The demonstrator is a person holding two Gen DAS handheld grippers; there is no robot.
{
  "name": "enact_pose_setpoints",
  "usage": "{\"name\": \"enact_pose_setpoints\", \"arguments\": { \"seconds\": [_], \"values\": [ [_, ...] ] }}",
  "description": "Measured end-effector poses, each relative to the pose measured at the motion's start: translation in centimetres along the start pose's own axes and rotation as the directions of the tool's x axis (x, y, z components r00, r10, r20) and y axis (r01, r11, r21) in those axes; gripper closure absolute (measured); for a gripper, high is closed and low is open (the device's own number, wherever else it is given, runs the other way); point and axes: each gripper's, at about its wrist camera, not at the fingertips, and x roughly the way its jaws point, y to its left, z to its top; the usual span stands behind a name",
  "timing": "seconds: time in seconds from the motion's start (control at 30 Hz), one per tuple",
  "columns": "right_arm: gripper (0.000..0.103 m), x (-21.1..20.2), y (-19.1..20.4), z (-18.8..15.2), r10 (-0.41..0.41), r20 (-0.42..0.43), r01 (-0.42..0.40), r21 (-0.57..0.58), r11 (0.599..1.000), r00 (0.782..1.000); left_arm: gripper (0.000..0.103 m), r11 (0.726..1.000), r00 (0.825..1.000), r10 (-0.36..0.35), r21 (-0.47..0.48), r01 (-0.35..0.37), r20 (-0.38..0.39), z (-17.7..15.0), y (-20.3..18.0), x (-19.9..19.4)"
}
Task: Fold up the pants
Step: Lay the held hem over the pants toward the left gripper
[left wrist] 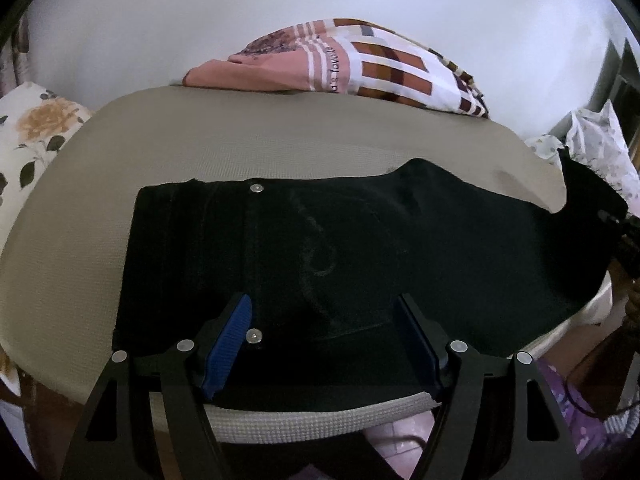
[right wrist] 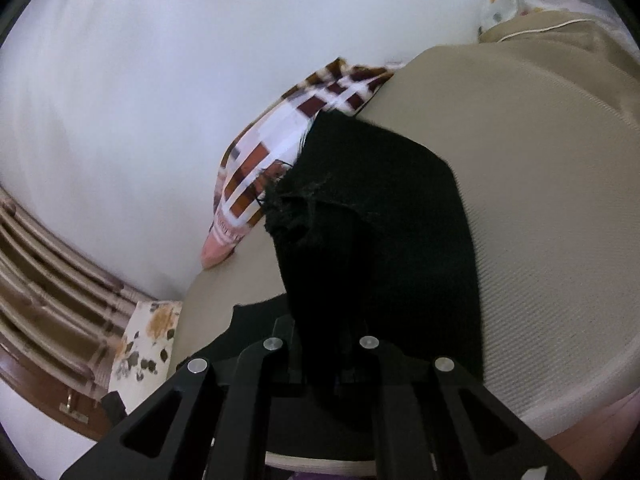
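The left gripper (left wrist: 322, 334) hovers with jaws spread wide, gripping nothing, above the near edge of a beige mattress (left wrist: 200, 136). Black pants (left wrist: 328, 240) lie flat across the mattress, waistband toward its left edge, legs running to the right edge. The right gripper (right wrist: 324, 364) is clamped on the pants' frayed leg end, lifting it off the mattress. At the far edge rests a pink and brown checked pillow (left wrist: 352, 64) against a white wall (left wrist: 160, 20). A floral cushion (left wrist: 32, 128) sits beside the left edge.
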Motion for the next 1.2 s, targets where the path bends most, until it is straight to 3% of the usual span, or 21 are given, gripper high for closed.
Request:
{"name": "enact_pose_setpoints", "arguments": {
  "seconds": [0.47,1.2],
  "values": [
    [0.095,6.2,5.7,-2.6,0.058,-0.135,-0.068,-0.068,0.995,0.989,0.029,0.996,0.997,0.081,-0.047,-0.081,-0.009,-0.1,1.9,0.2],
    [0.095,12.3,11.2,-8.4,0.084,-0.307,-0.131,-0.137,0.982,0.948,0.029,0.994,0.993,0.090,-0.054,-0.094,-0.080,-0.1,2.2,1.4]
  ]
}}
